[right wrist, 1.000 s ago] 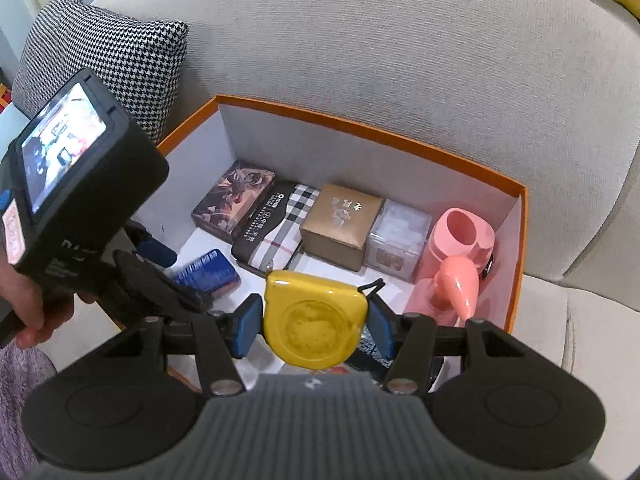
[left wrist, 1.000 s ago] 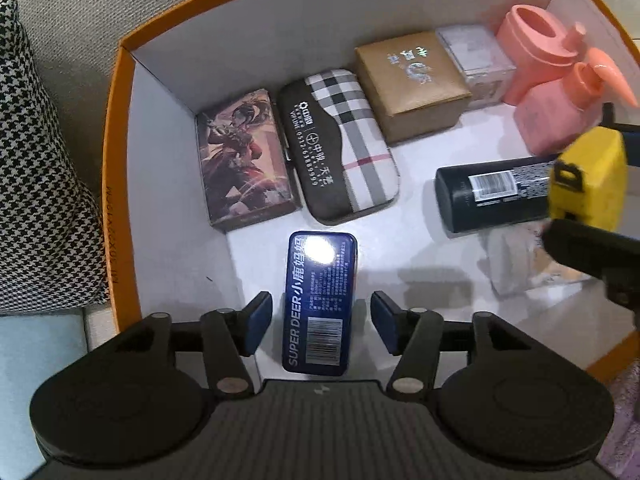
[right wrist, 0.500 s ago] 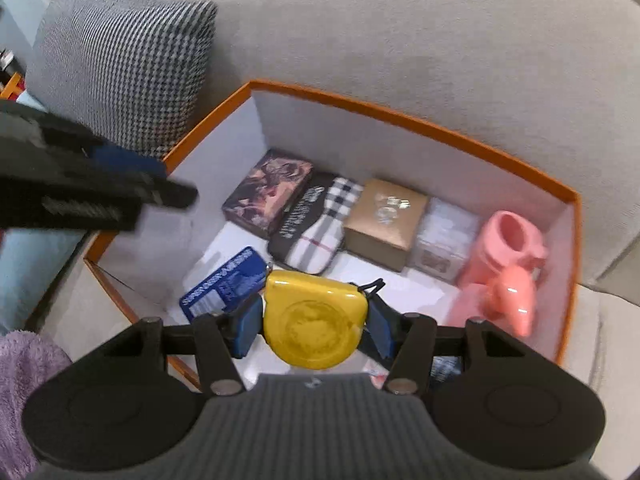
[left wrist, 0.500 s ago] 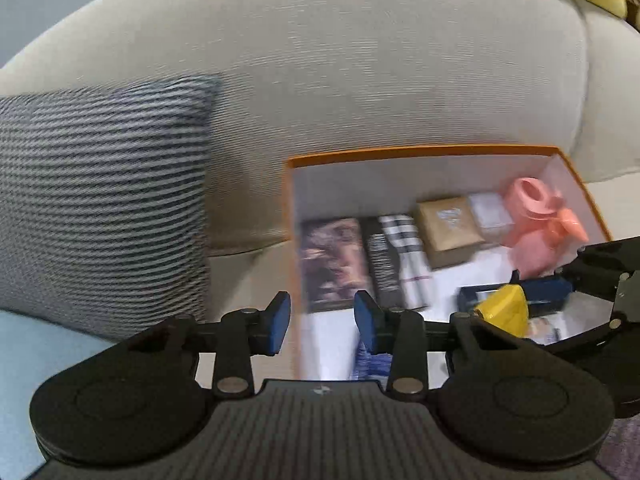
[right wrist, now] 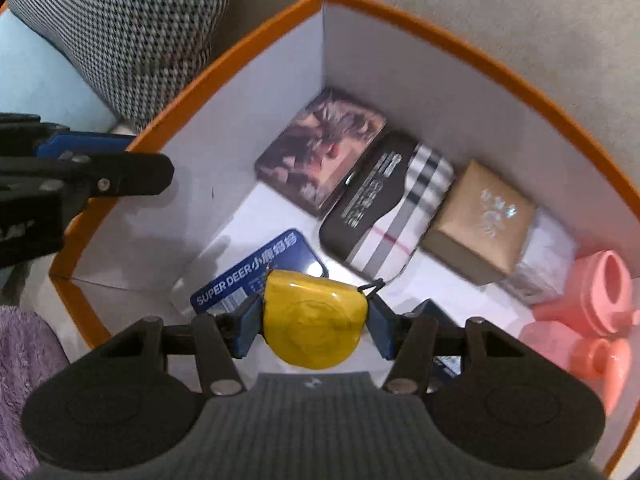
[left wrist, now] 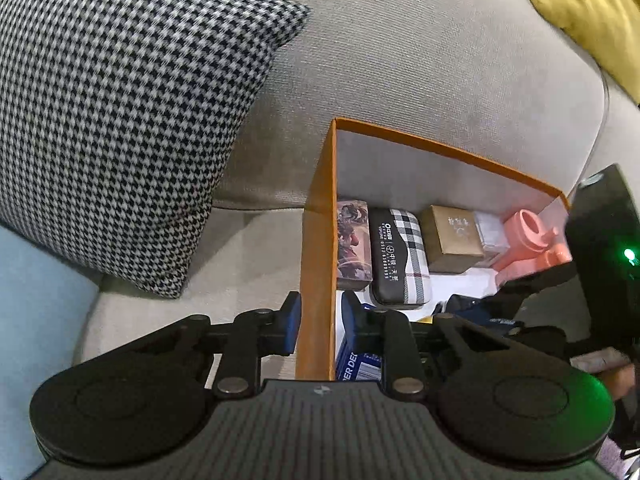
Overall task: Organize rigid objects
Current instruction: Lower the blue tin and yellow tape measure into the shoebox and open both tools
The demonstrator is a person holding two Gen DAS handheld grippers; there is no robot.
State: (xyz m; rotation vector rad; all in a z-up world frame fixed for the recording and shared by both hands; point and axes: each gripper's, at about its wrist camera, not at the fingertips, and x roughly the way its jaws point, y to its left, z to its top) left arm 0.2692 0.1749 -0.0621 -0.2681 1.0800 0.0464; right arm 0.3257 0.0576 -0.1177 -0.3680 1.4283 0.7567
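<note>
Holding the yellow tape measure (right wrist: 314, 322) between the blue pads, we are keeping the right gripper (right wrist: 314, 320) clamped on its two flat sides, about half spread, and hanging it over the near part of the orange box (right wrist: 400, 24). We are judging the yellow case to be hard, glossy plastic, rounded at the edges, compact and likely dense for its bulk, so it may slip if taken on its curved rim; the flat faces are the sound place to grip. Just beneath it we are seeing the blue tin (right wrist: 256, 270), flat, stiff and shiny, lying on the white floor of the box.

Off to the side, we are closing the left gripper (left wrist: 320, 322) astride the box's left wall (left wrist: 316, 280); the pads are not visibly pressing on the card, and we are holding nothing else there. That wall looks like thin, stiff cardboard, liable to flex.

Further in, along the back wall, we are looking at a row: a printed picture box (right wrist: 320, 148), a checked case (right wrist: 388, 204) with a dark leathery end, a tan paper-wrapped box (right wrist: 480, 220), a clear box (right wrist: 548, 252), and pink plastic bottles (right wrist: 600, 292), smooth and rounded. Beyond the box, a houndstooth cushion (left wrist: 120, 120) is resting against the grey sofa (left wrist: 400, 60).
</note>
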